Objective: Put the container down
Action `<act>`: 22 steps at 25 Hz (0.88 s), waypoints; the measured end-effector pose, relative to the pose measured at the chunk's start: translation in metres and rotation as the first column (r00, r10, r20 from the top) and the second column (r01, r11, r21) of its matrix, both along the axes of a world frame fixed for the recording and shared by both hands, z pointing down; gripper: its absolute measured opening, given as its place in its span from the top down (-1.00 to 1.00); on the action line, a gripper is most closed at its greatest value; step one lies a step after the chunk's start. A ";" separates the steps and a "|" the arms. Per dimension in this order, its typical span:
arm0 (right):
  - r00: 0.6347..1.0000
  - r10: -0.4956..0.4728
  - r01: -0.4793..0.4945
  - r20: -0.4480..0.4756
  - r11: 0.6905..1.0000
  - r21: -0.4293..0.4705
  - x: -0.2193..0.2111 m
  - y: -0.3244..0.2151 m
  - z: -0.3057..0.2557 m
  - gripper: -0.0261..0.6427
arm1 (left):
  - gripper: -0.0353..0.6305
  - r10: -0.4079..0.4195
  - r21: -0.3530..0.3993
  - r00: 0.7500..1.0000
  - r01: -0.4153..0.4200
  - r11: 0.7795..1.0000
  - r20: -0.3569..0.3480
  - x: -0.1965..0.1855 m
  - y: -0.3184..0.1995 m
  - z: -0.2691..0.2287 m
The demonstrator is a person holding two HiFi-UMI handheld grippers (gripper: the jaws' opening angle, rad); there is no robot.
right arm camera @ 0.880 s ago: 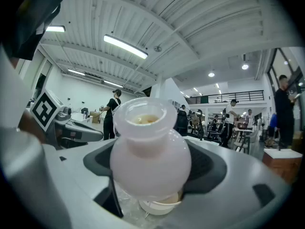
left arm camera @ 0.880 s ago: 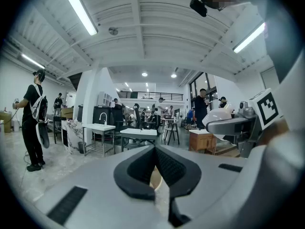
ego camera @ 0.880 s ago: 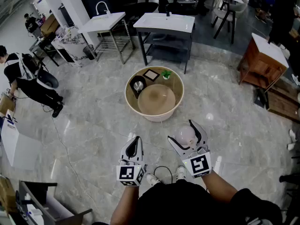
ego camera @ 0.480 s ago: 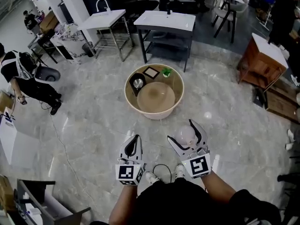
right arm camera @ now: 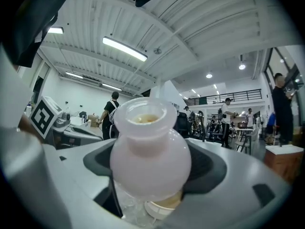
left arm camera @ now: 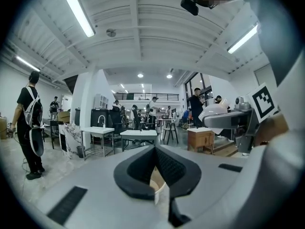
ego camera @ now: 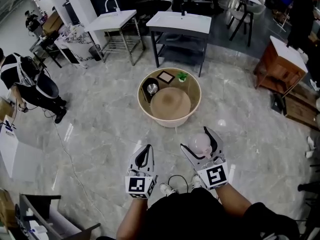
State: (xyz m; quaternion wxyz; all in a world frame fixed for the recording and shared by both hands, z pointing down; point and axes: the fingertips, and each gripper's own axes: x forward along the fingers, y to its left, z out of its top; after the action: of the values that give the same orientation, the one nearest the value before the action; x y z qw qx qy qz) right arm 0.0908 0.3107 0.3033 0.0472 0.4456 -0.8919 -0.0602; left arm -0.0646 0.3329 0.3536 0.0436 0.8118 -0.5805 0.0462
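Note:
My right gripper [ego camera: 199, 140] is shut on a frosted white, round-bellied container [ego camera: 201, 145] and holds it above the marble floor, in front of the person's body. In the right gripper view the container [right arm camera: 150, 156] fills the space between the black pads [right arm camera: 212, 168], its open neck pointing away from the camera. My left gripper [ego camera: 145, 154] hangs beside it to the left, shut with nothing in it; in the left gripper view its black pads [left arm camera: 174, 168] meet at the tip. A round beige table [ego camera: 141, 101] with a raised rim stands ahead of both grippers.
On the round table are a tan dome-shaped piece [ego camera: 170, 104], a black holder with a metal cup [ego camera: 151, 89], a small frame [ego camera: 165, 76] and a green plant [ego camera: 182, 76]. Two washbasin stands [ego camera: 182, 21] are behind it, a wooden cabinet [ego camera: 280, 66] at right, a person [ego camera: 30, 84] at left.
The right gripper keeps its hold on the container and the left stays shut. Both grippers sit slightly lower in the view, and the round table has shifted a little to the right.

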 end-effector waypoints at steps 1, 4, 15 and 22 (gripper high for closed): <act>1.000 0.007 -0.007 -0.002 1.000 -0.005 -0.004 -0.001 0.003 -0.29 | 0.92 0.002 0.001 1.000 -0.002 1.000 0.004 -0.006 0.000 0.001; 0.999 0.033 -0.034 -0.012 0.999 -0.024 -0.017 -0.002 0.012 -0.29 | 0.92 0.010 -0.001 1.000 -0.010 1.000 0.013 -0.026 0.001 0.005; 0.996 0.066 -0.069 -0.053 0.996 -0.064 -0.049 -0.023 0.041 -0.29 | 0.92 0.045 -0.043 0.999 -0.045 0.998 0.016 -0.056 -0.012 0.030; 0.997 0.063 -0.067 -0.045 0.994 -0.091 -0.063 -0.070 0.051 -0.29 | 0.92 0.040 -0.057 0.999 -0.039 0.998 0.031 -0.072 -0.056 0.035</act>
State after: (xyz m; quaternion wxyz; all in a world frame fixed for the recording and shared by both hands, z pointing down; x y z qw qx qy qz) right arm 0.0279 0.2412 0.3543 0.0885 0.4703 -0.8777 -0.0266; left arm -0.1364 0.2771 0.3881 0.0564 0.8207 -0.5634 0.0763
